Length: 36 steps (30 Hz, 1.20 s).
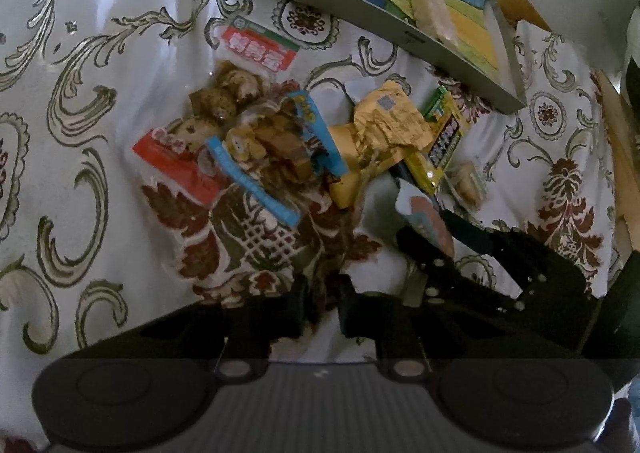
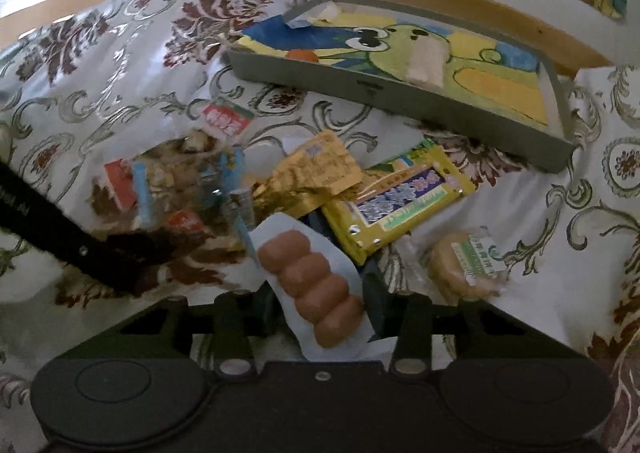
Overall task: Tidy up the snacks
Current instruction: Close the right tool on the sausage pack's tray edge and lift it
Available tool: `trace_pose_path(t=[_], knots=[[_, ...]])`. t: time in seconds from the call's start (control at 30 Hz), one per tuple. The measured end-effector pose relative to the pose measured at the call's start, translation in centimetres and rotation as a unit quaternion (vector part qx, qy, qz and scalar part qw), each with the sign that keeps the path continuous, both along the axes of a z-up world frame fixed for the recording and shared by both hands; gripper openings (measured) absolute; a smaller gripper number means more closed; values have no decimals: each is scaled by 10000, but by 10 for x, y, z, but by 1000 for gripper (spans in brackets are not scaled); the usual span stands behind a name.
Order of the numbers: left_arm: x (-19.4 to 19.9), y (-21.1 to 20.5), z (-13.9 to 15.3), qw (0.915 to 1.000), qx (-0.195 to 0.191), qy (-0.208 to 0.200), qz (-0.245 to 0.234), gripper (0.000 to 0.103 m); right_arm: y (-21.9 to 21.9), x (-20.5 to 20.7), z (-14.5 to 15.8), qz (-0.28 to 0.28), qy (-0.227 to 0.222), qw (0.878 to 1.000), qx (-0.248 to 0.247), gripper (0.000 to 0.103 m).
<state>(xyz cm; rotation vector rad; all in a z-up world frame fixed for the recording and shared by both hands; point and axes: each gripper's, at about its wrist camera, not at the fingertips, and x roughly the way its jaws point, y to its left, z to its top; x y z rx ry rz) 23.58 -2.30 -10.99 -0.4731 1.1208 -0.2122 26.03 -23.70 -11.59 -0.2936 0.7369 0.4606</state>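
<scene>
Gripping a clear-wrapped packet of four brown lumps point(image 2: 311, 285), the right gripper point(image 2: 320, 307) holds it clamped between its two dark fingers point(image 2: 375, 303), the packet slanting up and to the left past the fingertips above a patterned tablecloth point(image 2: 120, 65). Just beyond it lies the snack pile: a yellow bar packet point(image 2: 400, 201), a crumpled gold wrapper point(image 2: 316, 169), a blue-striped bag point(image 1: 276, 141) and a red-labelled bag point(image 1: 180, 157) of brown pieces, with a round wrapped biscuit point(image 2: 466, 265) to the right. A grey tray point(image 2: 400, 97) with a cartoon liner sits farther back, one pale wrapped snack point(image 2: 426, 63) inside it. The left gripper point(image 1: 323, 307) hovers low over the cloth near the pile, its fingers point(image 1: 292, 307) slightly apart and holding nothing.
</scene>
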Motion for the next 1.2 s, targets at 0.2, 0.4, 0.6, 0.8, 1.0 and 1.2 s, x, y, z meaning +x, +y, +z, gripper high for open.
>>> trace_pose_path(t=[0.2, 0.4, 0.6, 0.8, 1.0, 1.2], knots=[[6, -9, -2, 9997, 250, -4, -82, 19, 11, -14, 3, 54, -347, 9987, -379, 39], [13, -6, -8, 9997, 223, 108, -19, 22, 21, -17, -3, 182, -554, 9956, -736, 31], [13, -11, -8, 9991, 419, -14, -89, 23, 25, -14, -12, 126, -737, 9926, -957, 34], [12, -12, -7, 9987, 504, -71, -78, 22, 22, -11, -13, -14, -786, 9931, -865, 33], [5, -14, -5, 9985, 546, -86, -1, 17, 23, -17, -9, -29, -749, 9934, -865, 30], [-5, -20, 3, 9983, 578, -54, -45, 13, 27, -34, -1, -7, -822, 9927, -878, 21]])
